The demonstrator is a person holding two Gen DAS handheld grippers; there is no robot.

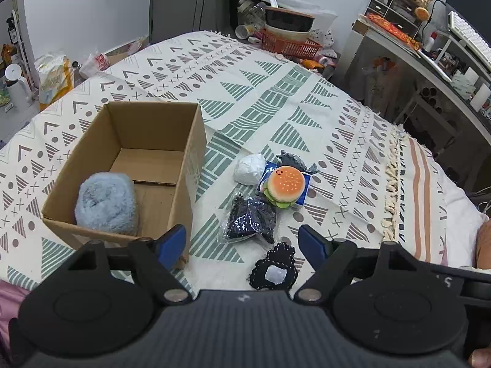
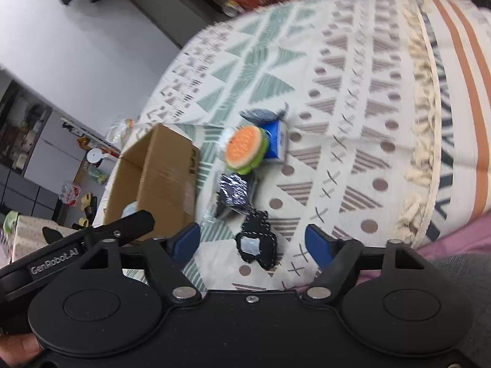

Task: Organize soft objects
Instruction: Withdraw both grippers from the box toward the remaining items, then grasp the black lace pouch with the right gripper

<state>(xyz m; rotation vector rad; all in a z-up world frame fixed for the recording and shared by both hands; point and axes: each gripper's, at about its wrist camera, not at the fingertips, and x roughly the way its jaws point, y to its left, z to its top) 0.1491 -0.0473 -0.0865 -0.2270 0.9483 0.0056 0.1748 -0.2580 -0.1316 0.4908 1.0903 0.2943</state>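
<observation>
**Soft items clustered beside open box; both grippers spread and empty**

Lying in a loose cluster on the patterned bedspread (image 1: 276, 92), the soft items sit just right of the cardboard box (image 1: 190, 153). The burger plush (image 1: 284, 185) rests on a blue packet (image 1: 302, 191), touching a white bundle (image 1: 249, 169) on its left, with a dark grey cloth (image 1: 291, 159) behind. A bagged dark fabric (image 1: 250, 219) lies nearer, and a black crocheted piece (image 1: 273, 268) nearest the near edge. A blue fluffy item (image 1: 106, 204) occupies the box's near left corner; the rest of the box floor is bare.

The left gripper (image 1: 242, 245) hovers with fingers wide apart, holding nothing, the black piece between them. The right gripper (image 2: 253, 240) is likewise spread wide and empty above the same piece; that view is motion-blurred.

Open bedspread extends behind and right of the cluster to the fringed edge (image 1: 391, 181). The gap between box wall and cluster is narrow.
</observation>
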